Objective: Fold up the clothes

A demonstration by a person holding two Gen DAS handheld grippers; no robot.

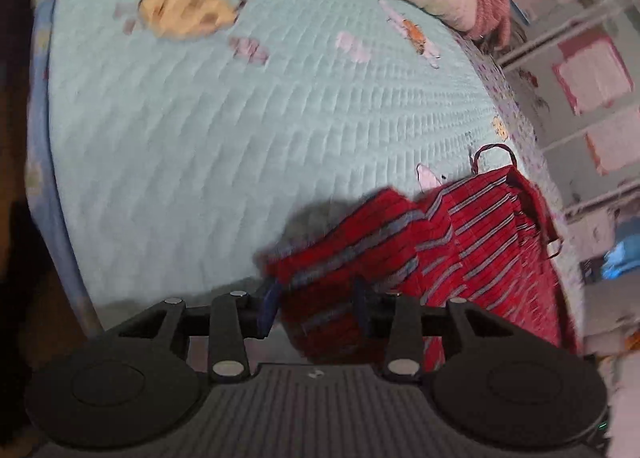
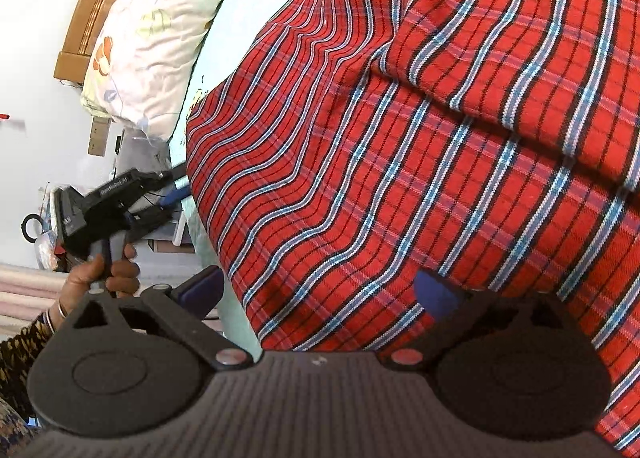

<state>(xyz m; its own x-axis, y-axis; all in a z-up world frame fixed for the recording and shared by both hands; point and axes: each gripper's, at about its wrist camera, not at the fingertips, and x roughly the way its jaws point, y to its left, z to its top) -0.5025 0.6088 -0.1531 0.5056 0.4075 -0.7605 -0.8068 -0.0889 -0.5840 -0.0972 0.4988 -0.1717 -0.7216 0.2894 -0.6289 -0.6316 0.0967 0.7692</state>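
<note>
Where the other tool shows at the left of my right wrist view, its black body carries pale lettering, too small and slanted for me to read with any certainty. No other writing is legible.

The red plaid garment (image 2: 420, 146) lies on the bed's mint quilted cover (image 1: 240, 138), bunched toward that cover's right edge in the left view, with a dark loop standing up at its far end. My left fingers (image 1: 316, 306) stand partly apart with a fold of the cloth between the blue pads (image 1: 269, 308); blur keeps me from telling whether they press it. My right fingers (image 2: 320, 290) are spread wide, released, the fabric draped over the right pad (image 2: 434, 294) and the left pad off the cloth's edge.

Most of the cover lies bare to the left and far side. A floral pillow (image 2: 160, 30) sits at the head against a wooden headboard (image 2: 92, 6). My left hand (image 2: 108, 270) grips its handle.
</note>
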